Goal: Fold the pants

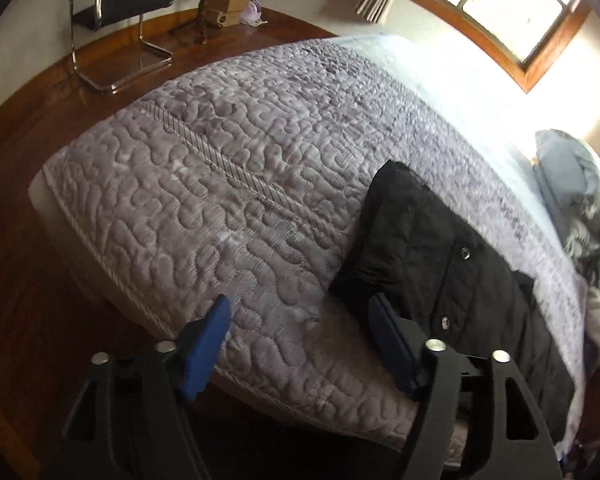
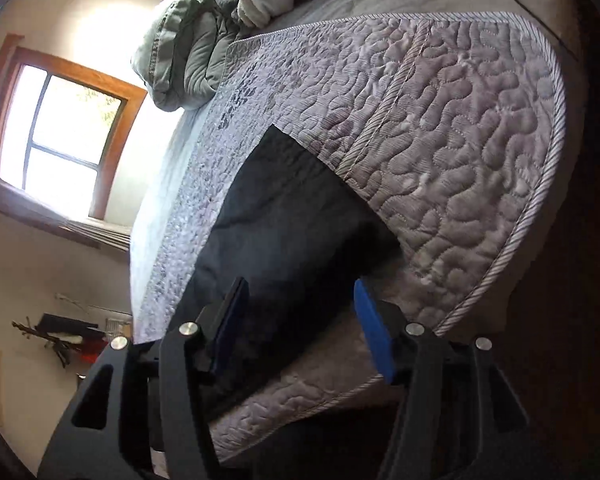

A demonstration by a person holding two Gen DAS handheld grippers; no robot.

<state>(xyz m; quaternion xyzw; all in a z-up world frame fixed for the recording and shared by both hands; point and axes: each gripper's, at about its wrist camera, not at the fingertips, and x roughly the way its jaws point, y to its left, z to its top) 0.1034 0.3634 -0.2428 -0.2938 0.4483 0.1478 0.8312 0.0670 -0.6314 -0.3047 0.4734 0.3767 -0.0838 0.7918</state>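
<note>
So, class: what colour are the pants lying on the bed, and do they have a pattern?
Black pants with diamond quilting and metal snaps, clearest in the left wrist view.

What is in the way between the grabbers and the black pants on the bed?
Nothing visible. The black pants lie flat on the quilt, right ahead of the open left gripper and the open right gripper. Only bare quilt lies around them.
</note>
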